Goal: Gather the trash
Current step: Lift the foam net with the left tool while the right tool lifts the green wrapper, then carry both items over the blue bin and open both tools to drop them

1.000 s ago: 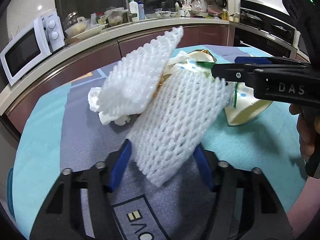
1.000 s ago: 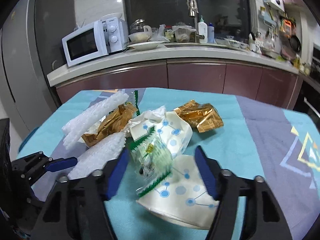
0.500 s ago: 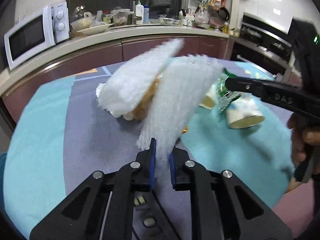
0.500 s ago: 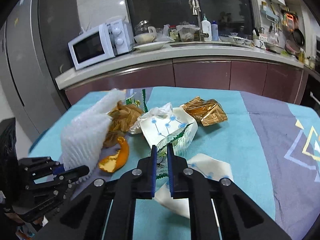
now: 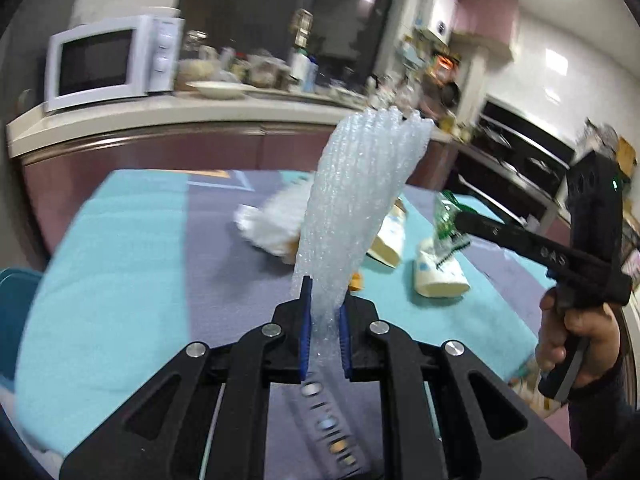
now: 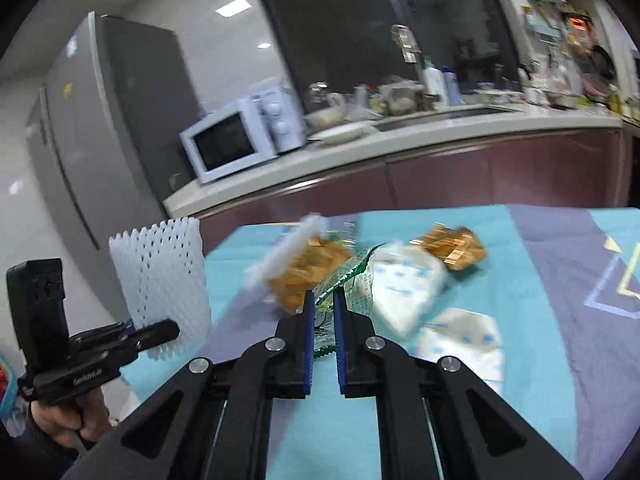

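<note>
My left gripper (image 5: 323,300) is shut on a white foam net sleeve (image 5: 360,208), which stands up from its blue pads above the table; the right wrist view shows that sleeve (image 6: 160,276) at the far left. My right gripper (image 6: 321,304) is shut on a clear wrapper with green edges (image 6: 340,276), lifted off the cloth; in the left wrist view the wrapper (image 5: 446,220) hangs from its fingertips at the right. On the table lie a second foam net (image 5: 272,224), gold wrappers (image 6: 454,246), orange peel (image 5: 356,282) and white dotted packets (image 6: 404,292).
The table carries a teal and grey-purple cloth (image 5: 120,264). Behind it runs a kitchen counter with a white microwave (image 5: 108,64) and dishes. A grey fridge (image 6: 100,120) stands at the left. A blue bin edge (image 5: 16,312) shows at the left of the table.
Both grippers went from open to shut, the left on the foam sleeve and the right on the green-edged wrapper. Both then rose off the table with their pieces, and an orange peel came into sight.
</note>
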A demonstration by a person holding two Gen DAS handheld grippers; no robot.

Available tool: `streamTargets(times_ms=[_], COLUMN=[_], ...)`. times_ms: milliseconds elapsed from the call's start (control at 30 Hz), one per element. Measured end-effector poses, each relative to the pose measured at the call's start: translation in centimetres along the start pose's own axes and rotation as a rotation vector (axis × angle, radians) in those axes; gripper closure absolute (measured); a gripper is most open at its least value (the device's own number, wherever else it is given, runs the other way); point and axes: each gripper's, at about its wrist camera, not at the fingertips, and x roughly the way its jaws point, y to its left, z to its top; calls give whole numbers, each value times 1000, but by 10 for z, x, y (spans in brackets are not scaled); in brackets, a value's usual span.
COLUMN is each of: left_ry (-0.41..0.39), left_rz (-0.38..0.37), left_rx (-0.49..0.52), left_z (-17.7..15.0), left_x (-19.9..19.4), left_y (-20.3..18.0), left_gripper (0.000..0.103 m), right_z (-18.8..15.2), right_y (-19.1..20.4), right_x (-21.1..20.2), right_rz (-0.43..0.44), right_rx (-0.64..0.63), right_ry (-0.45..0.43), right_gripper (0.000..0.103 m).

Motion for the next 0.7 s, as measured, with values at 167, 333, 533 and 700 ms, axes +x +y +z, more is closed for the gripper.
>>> streamTargets(times_ms=[167,333,533,700], left_ry=[-69,-85,-80,-46], left_rz=[132,337,536,604], left_rx=[-72,-136,-183,-255], left_z=[1,-1,0,-12], left_x=[-52,-91,-126,-137], left_y=[53,125,216,288], left_gripper=[91,91,91,91], right_z=[7,16,25,26], right_y=[54,127,205,264], right_x=[30,85,150,198], right_rz=[146,305,450,530], right_rx=[-56,-120,-187,-215], right_ry=[35,115,217,298], right_gripper=[95,95,95,95])
